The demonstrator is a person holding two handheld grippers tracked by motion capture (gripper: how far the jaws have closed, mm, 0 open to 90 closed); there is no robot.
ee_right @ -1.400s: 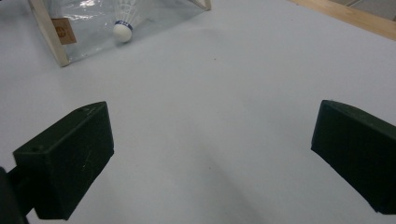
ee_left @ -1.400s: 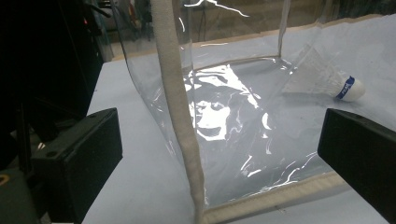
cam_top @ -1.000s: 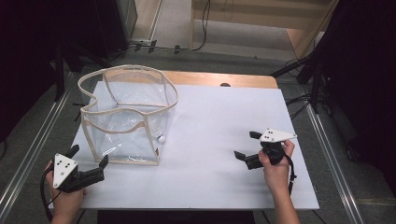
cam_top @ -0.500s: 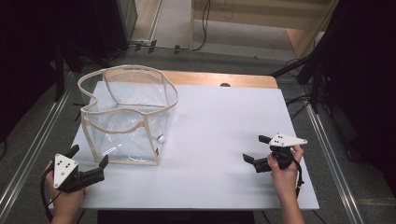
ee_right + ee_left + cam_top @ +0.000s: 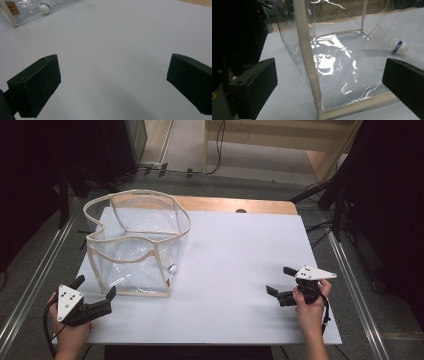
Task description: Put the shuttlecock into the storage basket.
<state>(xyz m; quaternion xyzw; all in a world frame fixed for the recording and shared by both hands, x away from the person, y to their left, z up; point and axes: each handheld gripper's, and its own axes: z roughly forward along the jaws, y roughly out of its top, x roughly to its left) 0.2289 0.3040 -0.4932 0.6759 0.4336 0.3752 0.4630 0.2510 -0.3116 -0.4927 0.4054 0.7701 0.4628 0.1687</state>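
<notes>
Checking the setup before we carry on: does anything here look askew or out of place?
Yes. The clear bag sags, its cream rim wavy rather than square. A shuttlecock lies on its side at the bag's near right corner. Both grippers, left and right, are open and hold nothing.

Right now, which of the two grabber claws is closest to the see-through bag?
The left gripper. It sits just off the clear bag's front corner, while the right gripper is far across the white table.

The shuttlecock (image 5: 46, 7) and bag (image 5: 15, 10) are cut off at the right gripper view's top edge.
</notes>
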